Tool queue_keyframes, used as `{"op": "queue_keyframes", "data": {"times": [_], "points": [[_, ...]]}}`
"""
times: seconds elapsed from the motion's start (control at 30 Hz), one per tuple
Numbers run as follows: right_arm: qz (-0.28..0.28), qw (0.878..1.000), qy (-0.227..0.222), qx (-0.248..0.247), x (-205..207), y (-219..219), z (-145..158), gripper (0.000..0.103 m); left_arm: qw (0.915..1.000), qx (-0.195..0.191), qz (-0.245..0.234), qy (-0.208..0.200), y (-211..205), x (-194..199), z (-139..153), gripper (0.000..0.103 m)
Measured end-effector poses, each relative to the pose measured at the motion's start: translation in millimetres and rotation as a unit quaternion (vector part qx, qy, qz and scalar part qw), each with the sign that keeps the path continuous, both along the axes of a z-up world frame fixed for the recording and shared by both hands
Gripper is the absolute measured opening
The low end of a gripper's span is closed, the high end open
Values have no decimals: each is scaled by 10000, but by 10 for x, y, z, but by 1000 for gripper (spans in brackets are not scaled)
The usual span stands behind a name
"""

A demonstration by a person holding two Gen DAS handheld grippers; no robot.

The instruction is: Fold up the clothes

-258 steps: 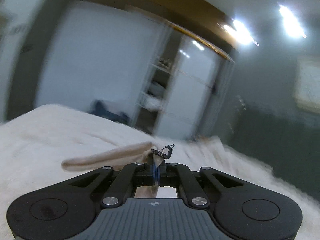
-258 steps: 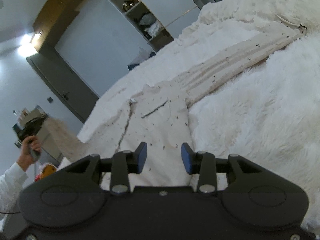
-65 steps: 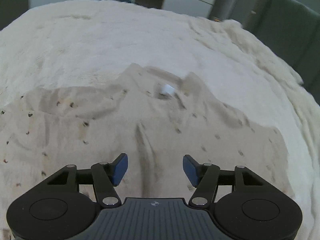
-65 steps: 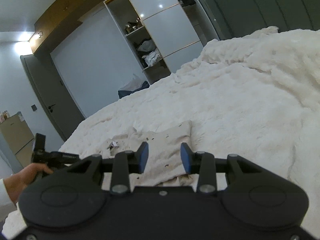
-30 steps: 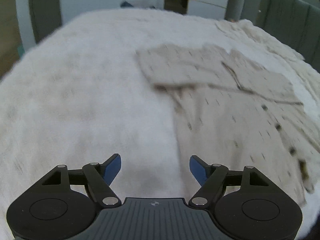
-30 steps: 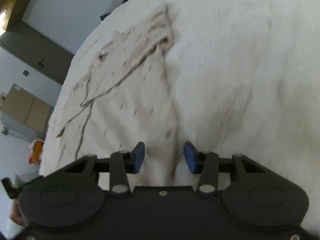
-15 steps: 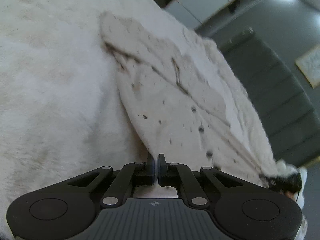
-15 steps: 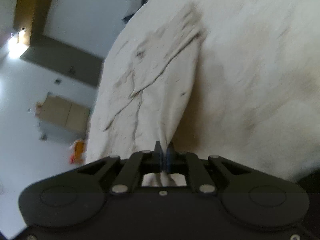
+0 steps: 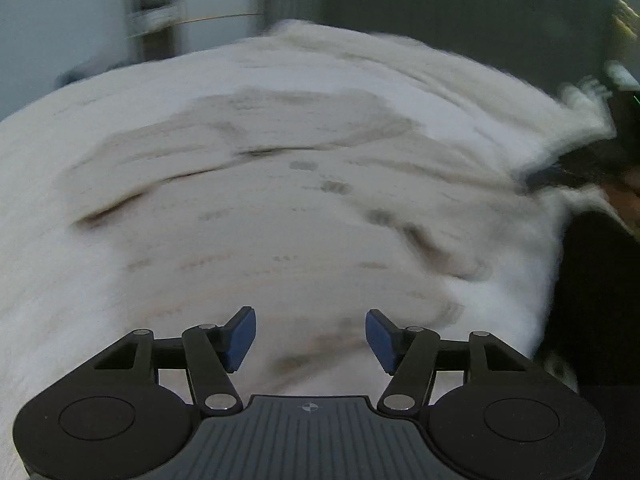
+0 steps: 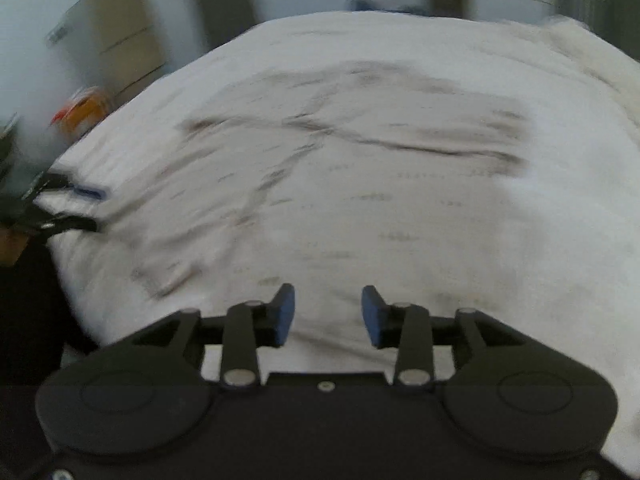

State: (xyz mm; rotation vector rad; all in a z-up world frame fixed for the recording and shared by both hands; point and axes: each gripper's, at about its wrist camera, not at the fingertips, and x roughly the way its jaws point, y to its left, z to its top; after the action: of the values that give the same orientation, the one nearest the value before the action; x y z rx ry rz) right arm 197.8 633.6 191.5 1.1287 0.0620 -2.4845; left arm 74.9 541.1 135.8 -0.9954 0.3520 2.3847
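A beige speckled shirt (image 9: 280,208) lies spread on the fluffy white bed cover (image 9: 48,240), its sleeves folded across its upper part. It also shows in the right wrist view (image 10: 360,184). Both views are motion-blurred. My left gripper (image 9: 308,336) is open and empty over the shirt's near edge. My right gripper (image 10: 328,316) is open and empty over the same near hem. The right gripper shows at the right edge of the left wrist view (image 9: 560,168), and the left gripper at the left edge of the right wrist view (image 10: 68,208).
The bed cover (image 10: 580,240) drops off at the near side into dark floor (image 9: 600,280). A wardrobe with open shelves (image 9: 156,4) and a dark padded headboard (image 9: 440,8) stand behind the bed. A beige cabinet (image 10: 124,40) and an orange object (image 10: 86,110) are at the left.
Both grippers were shut on the shirt's lower corners half a second ago; now both are open and the shirt lies flat. Both cameras have swung to face the shirt.
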Motion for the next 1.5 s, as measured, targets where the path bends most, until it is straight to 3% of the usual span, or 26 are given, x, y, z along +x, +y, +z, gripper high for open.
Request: {"op": "queue_keyframes", "data": {"times": [0.13, 0.23, 0.27, 0.33, 0.37, 0.47, 0.63, 0.73, 0.77, 0.8, 0.83, 0.87, 0.9, 0.97, 1.1, 1.2, 1.27, 1.5], "points": [[1020, 9936, 233, 424, -7, -661, -208, 45, 9933, -453, -1032, 240, 554, 129, -268, 60], [1220, 9880, 337, 887, -12, -885, -346, 42, 9857, -1146, -1098, 564, 782, 83, -476, 57], [1254, 9862, 381, 1015, -21, -914, -370, 38, 9841, -1228, -1127, 618, 809, 75, -501, 53], [1306, 9831, 442, 1207, -45, -951, -404, 13, 9827, -1253, -1211, 620, 836, 47, -514, 25], [1270, 9844, 421, 1143, -64, -913, -383, 2, 9840, -1202, -1192, 551, 836, 26, -488, 22], [887, 9933, 440, 596, -127, -674, -223, 1, 9935, -625, -832, 451, 714, -30, -289, 3], [323, 9973, 658, 11, -293, -337, -10, 1, 9982, 88, -215, 557, 591, -384, 24, 3], [-89, 9947, 1021, 82, -506, -292, 106, 1, 9953, 36, 148, 960, 681, -619, 164, 3], [-157, 9936, 1106, 180, -559, -309, 111, 2, 9936, -92, 271, 1088, 738, -705, 168, 3], [-193, 9932, 1093, 344, -616, -344, 79, 6, 9915, -282, 394, 1204, 811, -798, 146, 14], [-228, 9929, 993, 619, -696, -397, 9, 9, 9892, -606, 481, 1245, 898, -899, 76, 31], [-264, 9917, 892, 893, -777, -451, -62, 10, 9856, -1077, 538, 1186, 986, -985, -36, 36], [-310, 9894, 820, 1158, -814, -479, -120, 10, 9830, -1329, 536, 1148, 1017, -990, -95, 36], [-422, 9837, 803, 1552, -746, -444, -177, 14, 9818, -1432, 413, 1176, 990, -860, -105, 38], [-197, 9877, 1032, 1160, -321, -240, -89, 19, 9781, -1539, -343, 1355, 871, -254, -103, 39], [461, 9817, 1087, 1496, -35, -380, -253, 19, 9683, -1922, -912, 1307, 910, 79, -302, 39], [716, 9770, 1097, 1685, -1, -498, -379, 19, 9557, -2286, -1138, 1461, 976, 241, -492, 39], [1453, 9406, 1398, 2732, -45, -956, -830, 22, 9174, -3134, -1122, 2182, 922, 326, -832, 35]]}}
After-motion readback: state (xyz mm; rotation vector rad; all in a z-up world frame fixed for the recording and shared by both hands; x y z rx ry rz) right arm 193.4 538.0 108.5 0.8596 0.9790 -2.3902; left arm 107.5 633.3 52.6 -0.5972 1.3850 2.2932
